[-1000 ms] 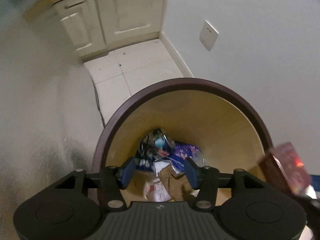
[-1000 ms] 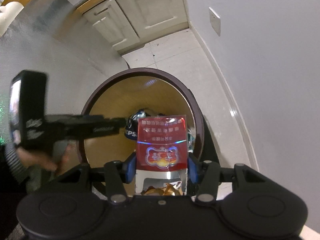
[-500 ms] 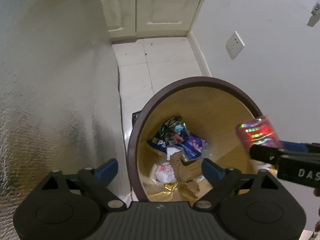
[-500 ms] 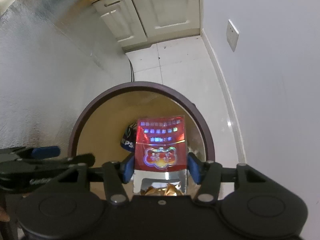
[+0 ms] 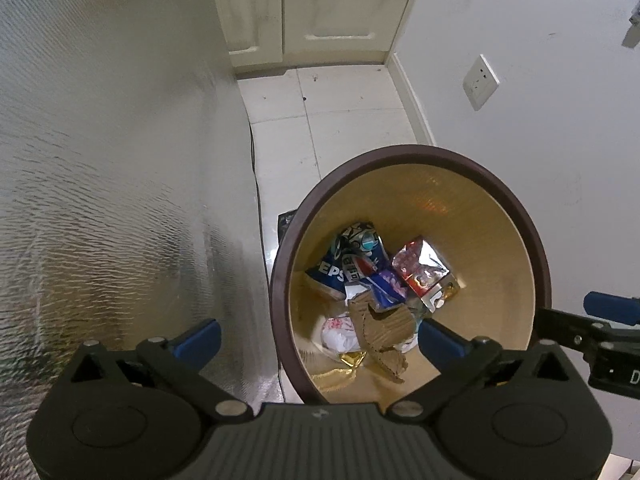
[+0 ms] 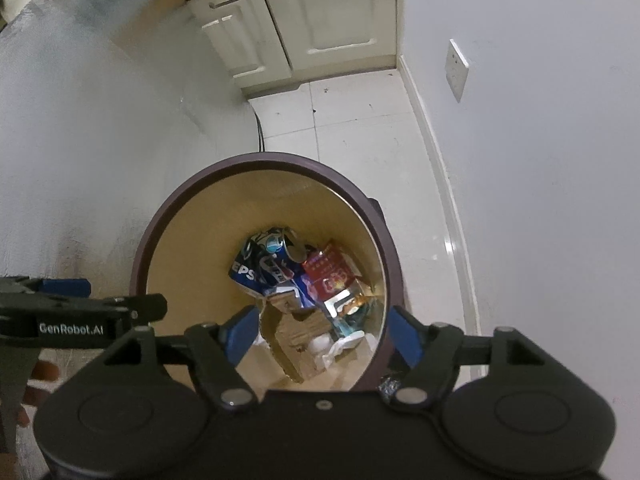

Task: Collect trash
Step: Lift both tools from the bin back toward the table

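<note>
Down in the bin [image 6: 256,160], well below both tongs, lies the red foil packet [image 6: 328,276] among cans and torn cardboard [image 6: 296,328]; it looks light, thin and probably slippery, best pinched at a flat edge. The right gripper [image 6: 318,334] and left gripper [image 5: 316,338], jaws just opened, hover empty above the rim.

left gripper [image 5: 316,334] looking almost straight down, its jaws have just been opening and now stand wide with nothing between the blue pads. below sits the round bin [image 5: 536,236], dark rim, tan inside. at the bottom: a crushed blue pepsi can [image 5: 340,266], a shiny red packet [image 5: 420,270] lying beside it, torn cardboard [image 5: 380,328], a white crumpled wrapper [image 5: 338,330]. the right gripper [image 5: 600,320] pokes in over the bin's right edge. silvery textured wall [image 5: 100,180] on the left, white floor tiles [image 5: 344,136], cream cabinet doors [image 5: 320,8] up top, a wall socket [image 5: 480,82] on the right.
</note>
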The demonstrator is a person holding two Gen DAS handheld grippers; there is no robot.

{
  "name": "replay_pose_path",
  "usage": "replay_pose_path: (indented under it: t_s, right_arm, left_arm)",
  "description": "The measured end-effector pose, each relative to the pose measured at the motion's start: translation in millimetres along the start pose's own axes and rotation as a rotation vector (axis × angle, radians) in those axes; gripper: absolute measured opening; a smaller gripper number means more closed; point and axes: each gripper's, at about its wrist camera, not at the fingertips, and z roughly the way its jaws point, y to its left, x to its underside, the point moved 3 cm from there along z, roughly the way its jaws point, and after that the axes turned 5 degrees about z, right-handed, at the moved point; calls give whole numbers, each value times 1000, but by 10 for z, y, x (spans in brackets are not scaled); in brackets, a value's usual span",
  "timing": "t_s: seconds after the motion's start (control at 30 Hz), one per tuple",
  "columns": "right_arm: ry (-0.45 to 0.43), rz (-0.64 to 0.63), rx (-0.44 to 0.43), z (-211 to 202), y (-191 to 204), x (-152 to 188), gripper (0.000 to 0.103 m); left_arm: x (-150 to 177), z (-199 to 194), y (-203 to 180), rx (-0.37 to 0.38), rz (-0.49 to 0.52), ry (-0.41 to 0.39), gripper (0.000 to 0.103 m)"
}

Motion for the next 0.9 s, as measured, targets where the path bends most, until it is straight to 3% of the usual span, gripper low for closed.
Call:
replay_pose_path:
  t_s: [0.27,0.33,0.5,0.9]
  right_arm:
    - [-25,-2,-6,-203,-50,28,83]
    - [-36,-6,-7,-283,-55,36,92]
    - [-61,-9,-5,-505,-74,53,101]
    - [-103,-20,-12,-1039,-82,163,103]
  left_arm:
    - [53,-234,-34,-16,5,-15,103]
    - [70,-328,-45,-15,4,-23,103]
    - [117,-564,-74,-23,4,-37,103]
    - [318,-1134,-108,-45,-22,-88,103]
